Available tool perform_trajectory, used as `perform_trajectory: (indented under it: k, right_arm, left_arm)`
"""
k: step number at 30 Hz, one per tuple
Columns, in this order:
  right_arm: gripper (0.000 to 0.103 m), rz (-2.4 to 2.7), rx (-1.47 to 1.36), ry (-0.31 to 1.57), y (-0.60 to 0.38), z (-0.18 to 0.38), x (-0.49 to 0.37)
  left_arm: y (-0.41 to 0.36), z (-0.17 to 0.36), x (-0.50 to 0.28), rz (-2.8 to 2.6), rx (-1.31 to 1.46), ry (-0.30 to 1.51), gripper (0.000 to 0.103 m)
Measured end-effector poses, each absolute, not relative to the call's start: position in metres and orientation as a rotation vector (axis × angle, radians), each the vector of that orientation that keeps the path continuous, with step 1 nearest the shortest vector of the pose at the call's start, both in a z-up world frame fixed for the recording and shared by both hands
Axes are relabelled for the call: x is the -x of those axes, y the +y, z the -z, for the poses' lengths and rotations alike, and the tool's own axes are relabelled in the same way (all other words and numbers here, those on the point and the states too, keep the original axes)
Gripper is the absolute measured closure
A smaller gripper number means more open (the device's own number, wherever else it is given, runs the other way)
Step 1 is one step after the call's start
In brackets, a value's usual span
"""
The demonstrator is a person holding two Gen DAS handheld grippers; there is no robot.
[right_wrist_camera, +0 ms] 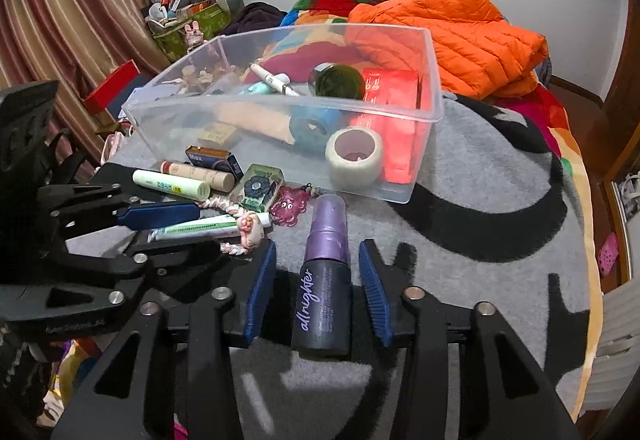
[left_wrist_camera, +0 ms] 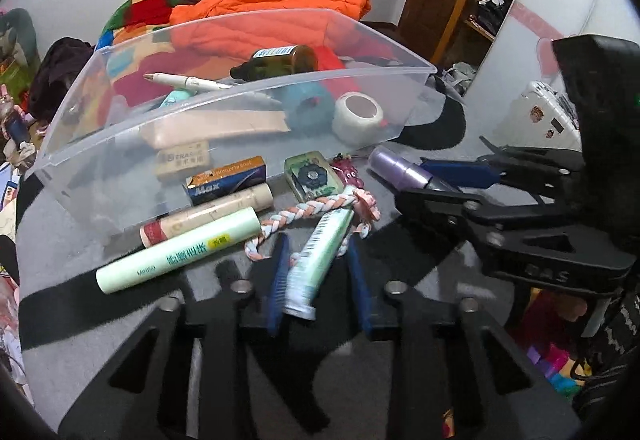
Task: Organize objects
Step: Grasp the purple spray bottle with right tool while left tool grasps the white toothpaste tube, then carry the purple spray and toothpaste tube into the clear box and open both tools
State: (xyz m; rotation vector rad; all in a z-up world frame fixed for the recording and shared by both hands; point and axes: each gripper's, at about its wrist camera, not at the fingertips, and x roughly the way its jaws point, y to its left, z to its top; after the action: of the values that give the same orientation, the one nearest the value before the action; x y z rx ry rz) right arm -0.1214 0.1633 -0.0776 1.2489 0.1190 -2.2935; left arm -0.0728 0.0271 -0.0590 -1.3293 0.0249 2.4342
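Observation:
A clear plastic bin (left_wrist_camera: 120, 176) (right_wrist_camera: 424, 144) stands on a grey and black blanket and holds a brown bottle (left_wrist_camera: 280, 62), a white pen (left_wrist_camera: 188, 82), a tape roll (left_wrist_camera: 358, 116) and a red packet (right_wrist_camera: 396, 108). My left gripper (left_wrist_camera: 320, 272) is open around a green-and-white tube (left_wrist_camera: 320, 260) lying on the blanket. My right gripper (right_wrist_camera: 318, 272) is open around a purple-and-black spray bottle (right_wrist_camera: 322, 300), which lies flat between the blue pads without touching them. The bottle's purple cap (left_wrist_camera: 400, 168) shows in the left wrist view.
In front of the bin lie a pale green tube (left_wrist_camera: 180, 252), a beige tube (left_wrist_camera: 208, 216), a blue Max box (left_wrist_camera: 226, 180), a green keychain (left_wrist_camera: 312, 176), a purple charm (right_wrist_camera: 288, 206) and a braided cord (left_wrist_camera: 296, 216). An orange jacket (right_wrist_camera: 460, 36) lies behind.

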Motion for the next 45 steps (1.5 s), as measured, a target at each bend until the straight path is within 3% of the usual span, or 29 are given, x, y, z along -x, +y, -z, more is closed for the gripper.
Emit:
perform_trajectory:
  k: [1,6,17,26,30,45]
  right_arm:
    - [0.079,2.290,-1.254,0.122,0.163,0.080,0.121]
    - [0.080,2.305,-1.233,0.149,0.161,0.081,0.115]
    - [0.080,2.306,-1.237,0.145,0.171,0.079,0.103]
    - [0.079,2.315,-1.238,0.164,0.171,0.080,0.097]
    - [0.080,2.328,-1.229,0.159,0.173,0.077,0.094]
    - [0.080,2.415,-1.028,0.044,0.176,0.016,0.109]
  left_arm:
    - [0.027,0.059,0.070,-2.433,1.327,0.012,0.082]
    - [0.026,0.058,0.053,-2.465,1.325,0.036,0.087]
    - [-0.005,0.056,0.018,-2.493,1.385,-0.065,0.087]
    - [0.011,0.063,0.035,-2.550,1.341,0.008,0.082]
    - [0.011,0.064,0.037,-2.586,1.320,0.020,0.087]
    - [-0.014,0.007,0.040,-2.696,1.145,-0.145,0.087]
